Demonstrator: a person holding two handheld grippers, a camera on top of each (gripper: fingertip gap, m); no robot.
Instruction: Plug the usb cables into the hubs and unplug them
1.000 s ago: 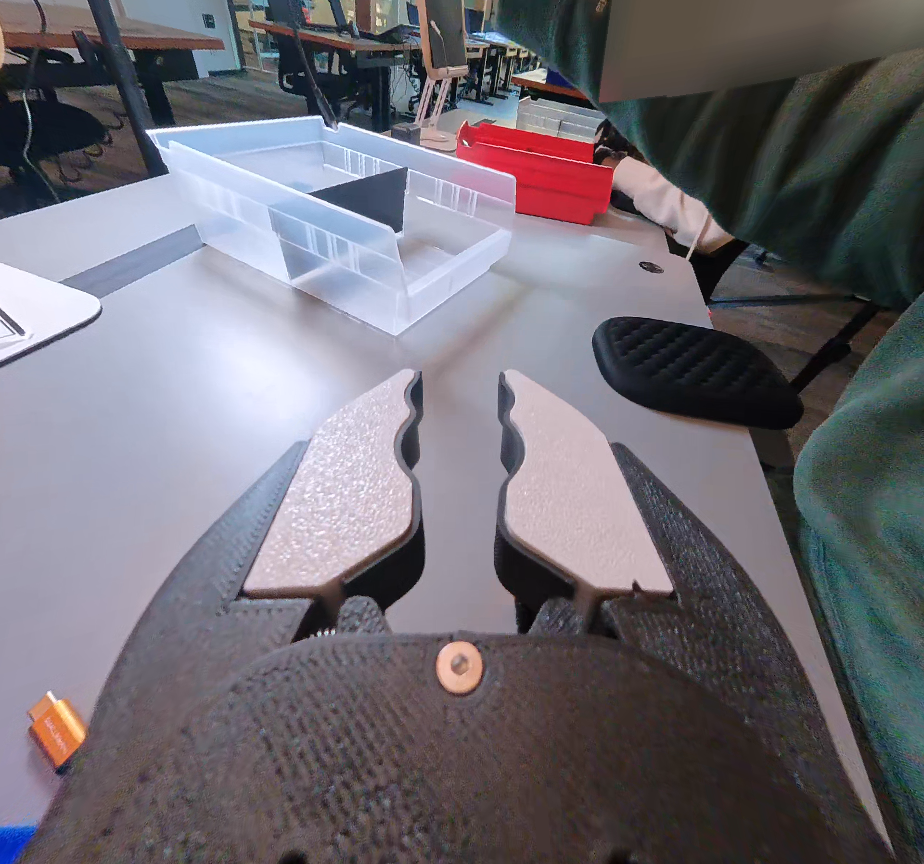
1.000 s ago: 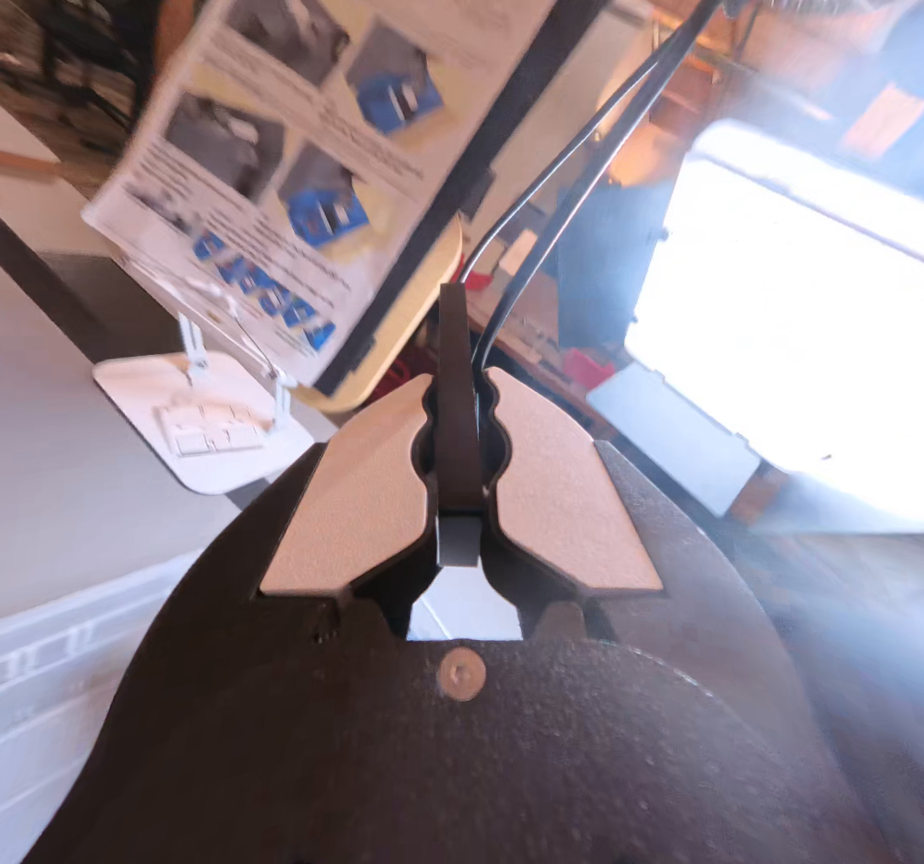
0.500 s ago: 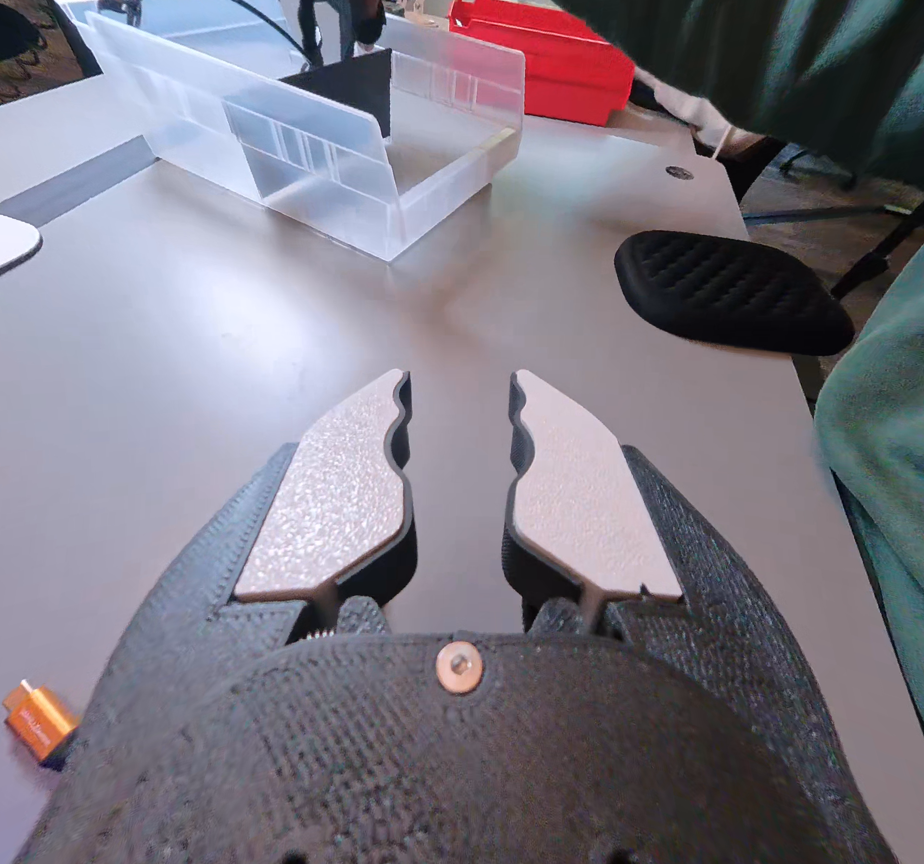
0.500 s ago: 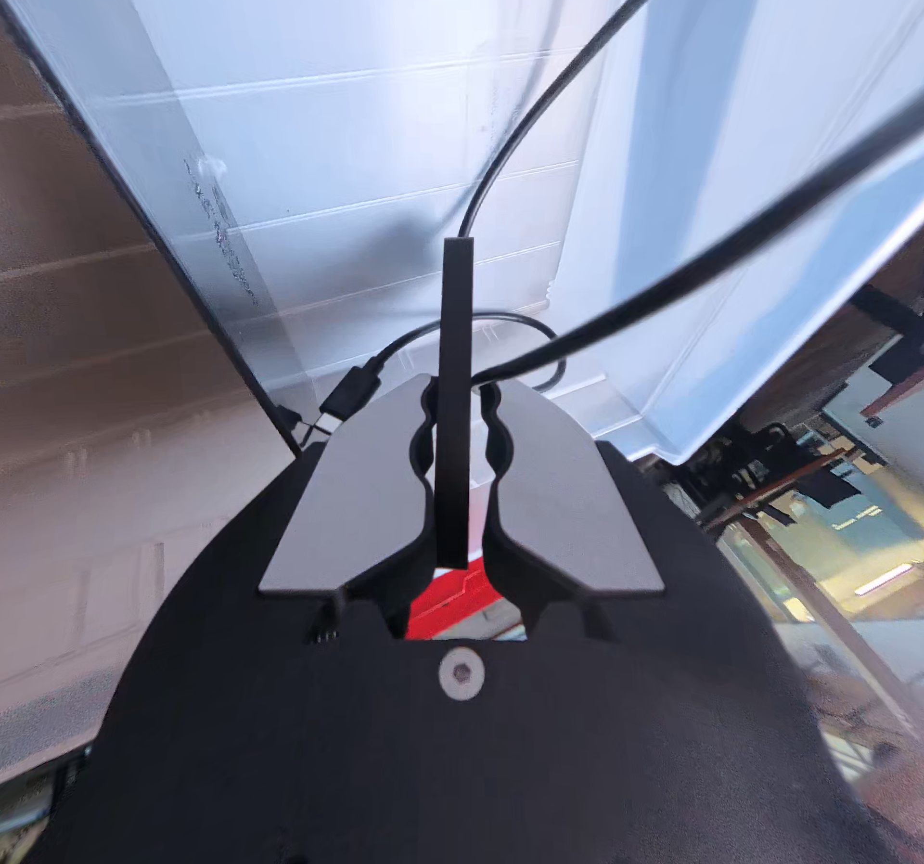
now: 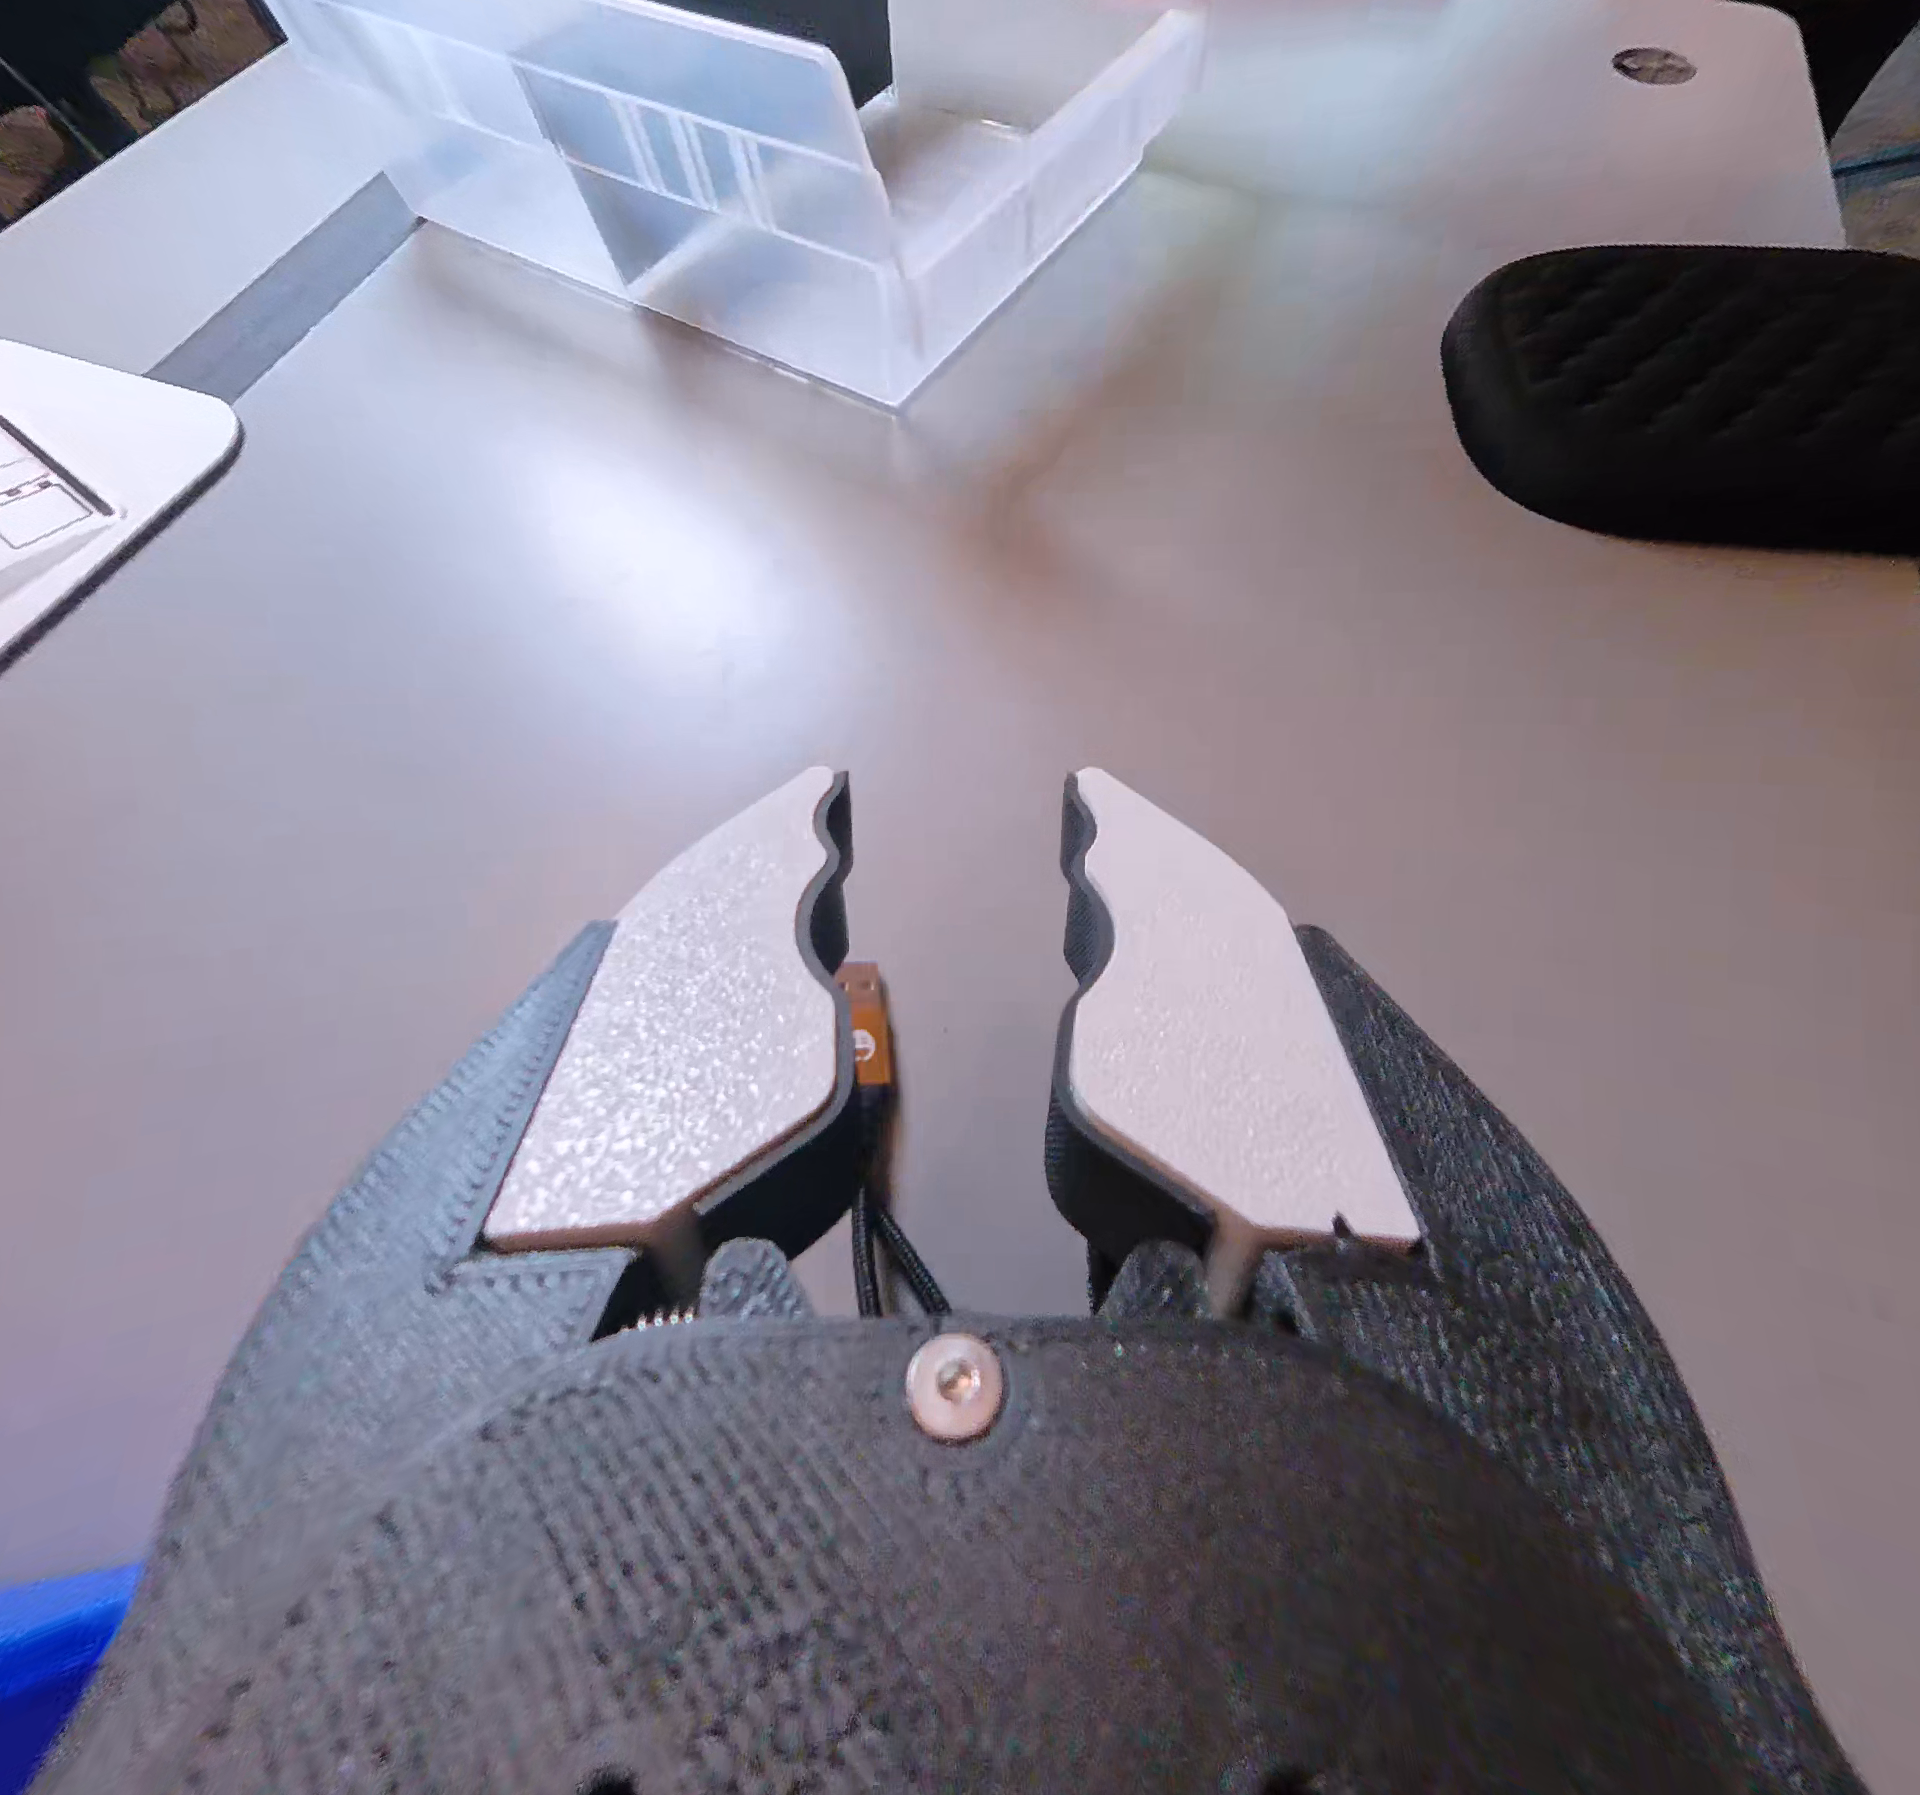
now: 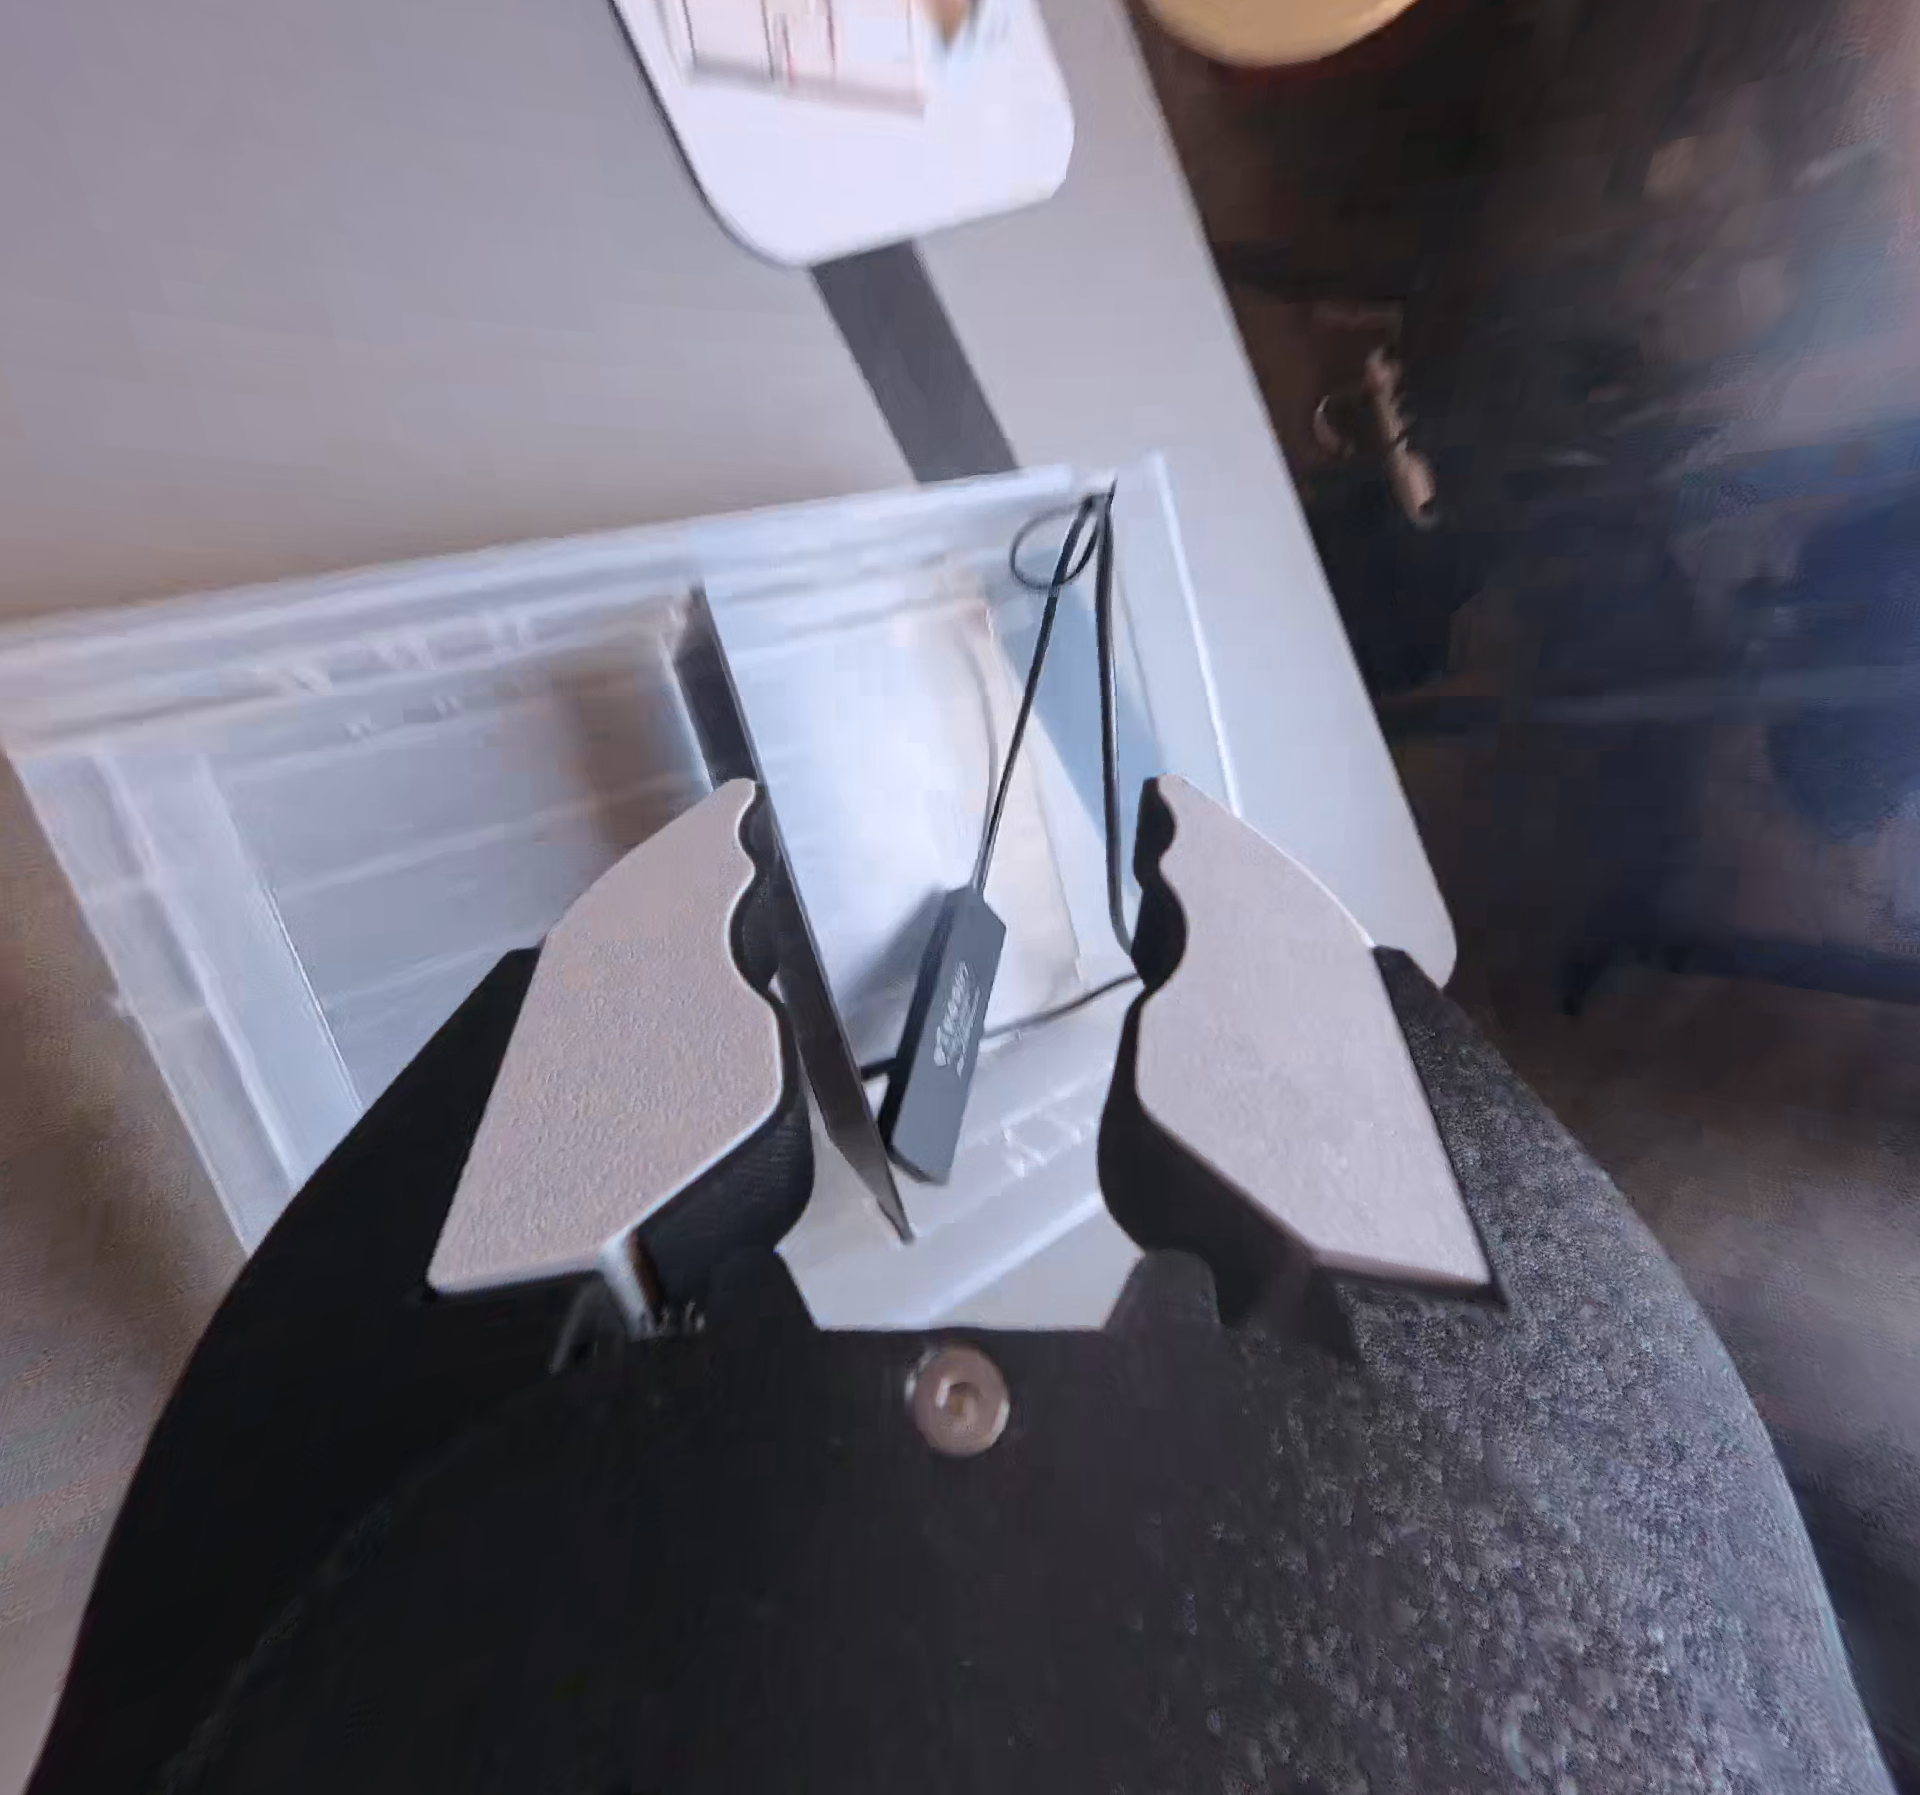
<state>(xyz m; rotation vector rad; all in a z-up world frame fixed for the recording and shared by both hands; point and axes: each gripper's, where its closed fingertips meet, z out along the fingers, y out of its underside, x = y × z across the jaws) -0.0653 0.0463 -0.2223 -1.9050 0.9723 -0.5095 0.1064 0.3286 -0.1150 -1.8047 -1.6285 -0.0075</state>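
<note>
The grey bench (image 5: 520,706) is being shared by a clear bin (image 5: 727,135) and black pad (image 5: 1683,395). The orange plug (image 5: 871,1028) is being half hidden beside the left tool (image 5: 956,810), gaping wide. The black hub (image 6: 951,1028) is being left inside the bin under the right tool (image 6: 945,810), wide apart too.

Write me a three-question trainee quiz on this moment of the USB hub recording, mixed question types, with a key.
1. True or false: the right gripper is shut on the black hub.
2. Multiple choice: the orange USB plug lies (A) inside the clear bin, (B) on the table between the left gripper's fingers, (C) on the black pad.
3. Short answer: where is the hub?

Key
1. False: its jaws are apart, with the hub below them.
2. B: the left gripper is open around it.
3. In the clear bin, beside the black divider, its thin cable running up from it.
</note>
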